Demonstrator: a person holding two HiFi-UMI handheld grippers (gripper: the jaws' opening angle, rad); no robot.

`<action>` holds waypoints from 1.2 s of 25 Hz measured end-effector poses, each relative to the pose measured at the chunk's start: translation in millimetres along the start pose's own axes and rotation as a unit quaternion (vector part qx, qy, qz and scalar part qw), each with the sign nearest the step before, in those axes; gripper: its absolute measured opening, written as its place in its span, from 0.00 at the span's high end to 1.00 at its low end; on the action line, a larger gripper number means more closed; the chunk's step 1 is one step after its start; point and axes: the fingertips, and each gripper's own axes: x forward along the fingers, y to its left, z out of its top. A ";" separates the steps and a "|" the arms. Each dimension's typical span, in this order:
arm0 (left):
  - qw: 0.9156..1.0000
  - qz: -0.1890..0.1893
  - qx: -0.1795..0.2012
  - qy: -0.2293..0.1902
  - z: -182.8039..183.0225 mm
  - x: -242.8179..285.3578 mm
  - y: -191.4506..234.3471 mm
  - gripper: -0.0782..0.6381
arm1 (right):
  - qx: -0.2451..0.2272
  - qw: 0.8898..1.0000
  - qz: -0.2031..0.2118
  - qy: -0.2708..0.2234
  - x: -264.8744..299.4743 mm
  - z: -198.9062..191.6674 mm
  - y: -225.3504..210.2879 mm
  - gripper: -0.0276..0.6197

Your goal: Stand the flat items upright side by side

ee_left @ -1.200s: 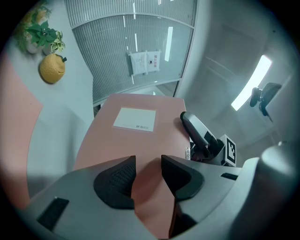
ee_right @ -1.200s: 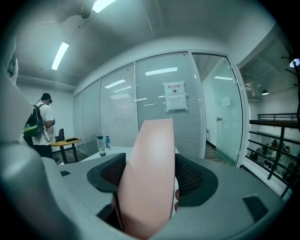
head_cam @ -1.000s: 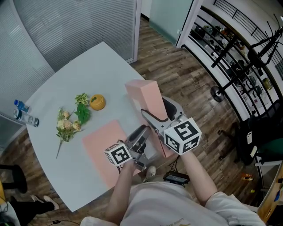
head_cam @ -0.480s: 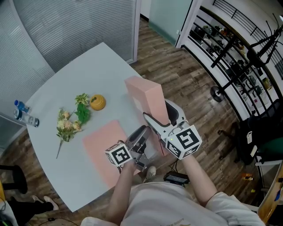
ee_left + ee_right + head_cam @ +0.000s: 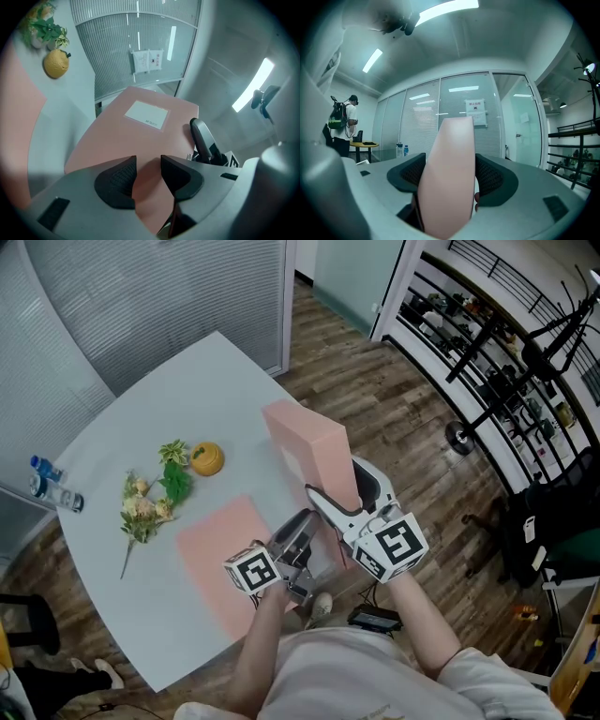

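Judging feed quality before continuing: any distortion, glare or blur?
Head view: evenly lit, sharp. Left gripper view: fisheye bending, dark corners, bright ceiling light strip. Right gripper view: same curvature; the pink rectangular box close to the lens looks soft.

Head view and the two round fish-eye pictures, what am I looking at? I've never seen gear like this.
No robot here: a person holds a hand-held gripper in each hand, each with a cube of square markers. The head view comes from a camera on the person's head, looking down; the other two come from cameras riding on the grippers. On the white table lie a bunch of flowers, a small orange fruit, water bottles at the edge and a flat pink item. The right hand-held gripper is clamped across a thick pink box; the left hand-held gripper grips that box's lower edge.
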 end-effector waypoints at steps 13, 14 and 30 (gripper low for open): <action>1.000 0.004 -0.003 0.005 -2.9 0.6 2.3 0.69 | -0.009 1.000 -0.012 -0.027 -10.4 -2.2 1.8 0.43; 1.000 0.004 -0.003 0.005 -3.0 0.8 2.6 0.69 | -0.011 0.999 -0.014 -0.030 -11.5 -2.7 1.8 0.43; 0.999 0.037 -0.013 0.013 -11.6 -2.9 25.3 0.75 | -0.035 0.998 -0.026 0.035 -20.3 -42.9 8.3 0.46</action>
